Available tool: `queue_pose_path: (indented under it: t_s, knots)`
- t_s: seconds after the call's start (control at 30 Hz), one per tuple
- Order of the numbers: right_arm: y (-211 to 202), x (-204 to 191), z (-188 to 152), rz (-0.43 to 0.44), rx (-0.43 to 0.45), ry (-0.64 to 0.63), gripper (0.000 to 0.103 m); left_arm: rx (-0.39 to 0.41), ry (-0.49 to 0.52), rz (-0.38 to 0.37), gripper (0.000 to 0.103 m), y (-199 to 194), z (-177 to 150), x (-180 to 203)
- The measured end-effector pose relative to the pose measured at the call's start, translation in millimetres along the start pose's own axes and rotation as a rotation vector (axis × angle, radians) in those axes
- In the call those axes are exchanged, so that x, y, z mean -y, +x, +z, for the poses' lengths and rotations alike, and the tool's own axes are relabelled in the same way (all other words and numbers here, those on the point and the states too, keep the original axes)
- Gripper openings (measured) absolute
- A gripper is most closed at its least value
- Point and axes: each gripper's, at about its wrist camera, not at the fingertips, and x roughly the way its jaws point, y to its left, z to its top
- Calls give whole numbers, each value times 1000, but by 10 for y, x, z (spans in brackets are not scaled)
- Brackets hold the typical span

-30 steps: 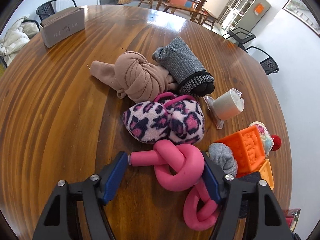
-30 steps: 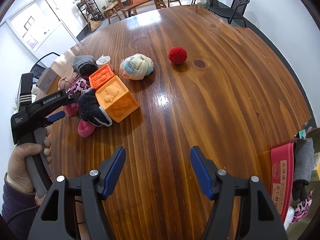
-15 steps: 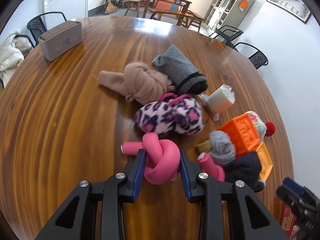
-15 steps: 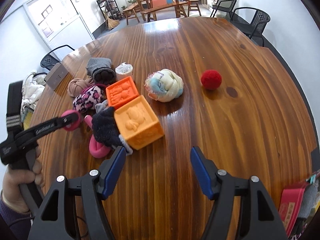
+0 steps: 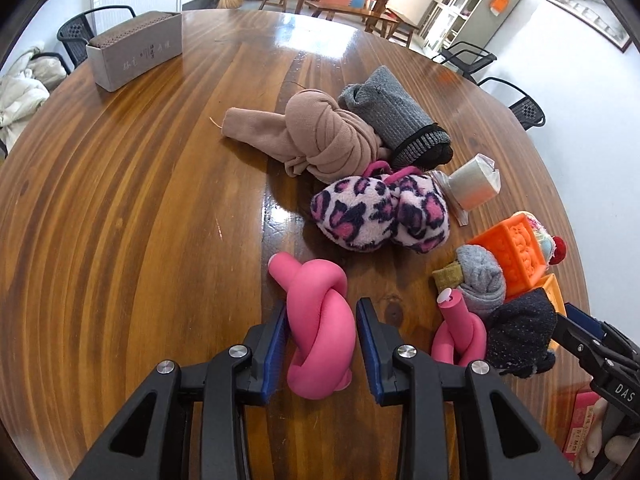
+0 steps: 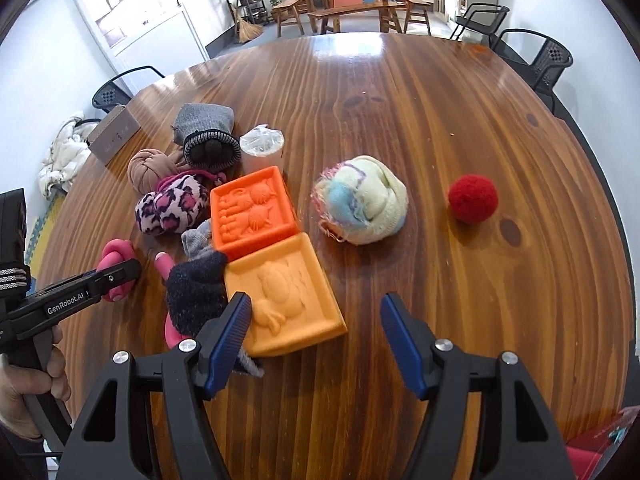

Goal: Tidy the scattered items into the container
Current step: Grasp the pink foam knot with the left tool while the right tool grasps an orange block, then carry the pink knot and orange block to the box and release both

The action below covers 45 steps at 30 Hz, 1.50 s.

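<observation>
On the round polished wooden table [image 6: 400,128], the light-orange embossed rubber block [image 6: 286,296] lies just ahead of the right gripper [image 6: 316,328], whose jaws are spread wide and hold nothing. Left gripper [image 5: 322,340] pinches the knotted pink foam tube [image 5: 320,316] between both blue pads [image 5: 366,328]. Small red yarn ball [image 6: 473,199] sits apart, right of the pale yarn bundle [image 6: 362,200].

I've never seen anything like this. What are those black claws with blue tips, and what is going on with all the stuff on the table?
No robot here: a person holds two hand-held grippers, each with a camera looking along its fingers. One picture comes from the left gripper, whose blue pads are closed on a knotted pink foam tube. The other comes from the right gripper, open and empty, near an orange block. On the wooden table lie rolled socks, leopard-print earmuffs, a pastel yarn bundle and a red ball, waiting to be tidied away.
</observation>
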Motion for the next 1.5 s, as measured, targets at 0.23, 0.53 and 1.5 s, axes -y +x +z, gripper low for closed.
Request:
queue_pose_path:
  t_s: [0.23, 0.53, 1.5]
  knots:
    - [54, -67, 23, 59, -29, -32, 71, 2, 6, 7, 35, -78, -45, -179]
    - [95, -162, -18, 92, -60, -50, 71, 7, 16, 9, 35, -111, -92, -185]
    - [-460, 230, -445, -32, 37, 109, 58, 49, 97, -4, 32, -457, -407, 287]
